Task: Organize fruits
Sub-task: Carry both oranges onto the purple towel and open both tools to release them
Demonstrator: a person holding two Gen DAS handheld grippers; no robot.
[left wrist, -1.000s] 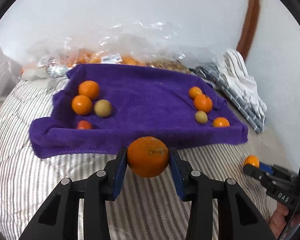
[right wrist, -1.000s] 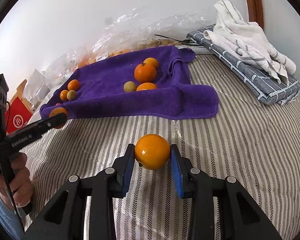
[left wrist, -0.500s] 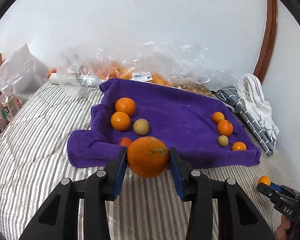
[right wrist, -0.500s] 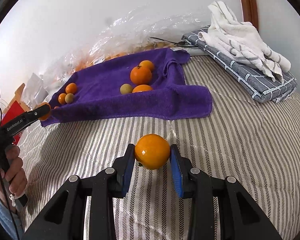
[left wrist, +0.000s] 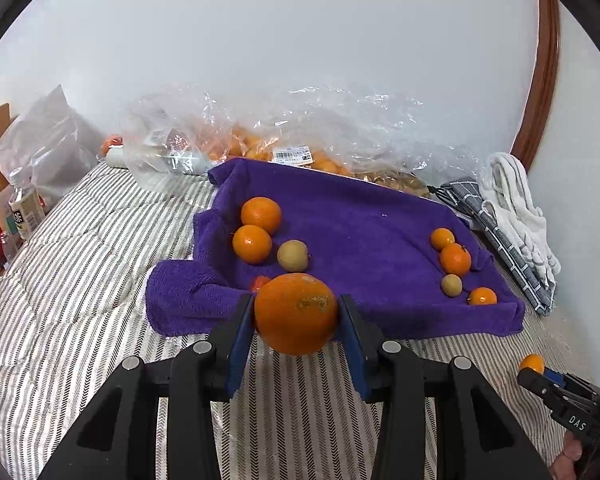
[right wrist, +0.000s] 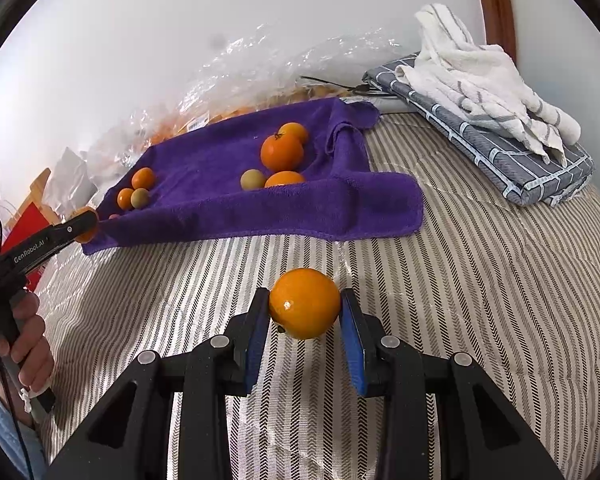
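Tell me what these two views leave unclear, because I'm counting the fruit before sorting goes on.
- Left wrist view: a small reddish fruit on the purple towel is mostly hidden behind the towel's fold and the held orange.
- Both views: the fruit inside the clear plastic bag is blurred by crinkled film, so it is uncountable.
- Right wrist view: the left gripper covers most of its fruit.

On the purple towel (left wrist: 364, 216) lie six oranges (left wrist: 261, 214) and two greenish-brown fruits (left wrist: 292, 255); two more oranges (left wrist: 295, 313) are held in claws.
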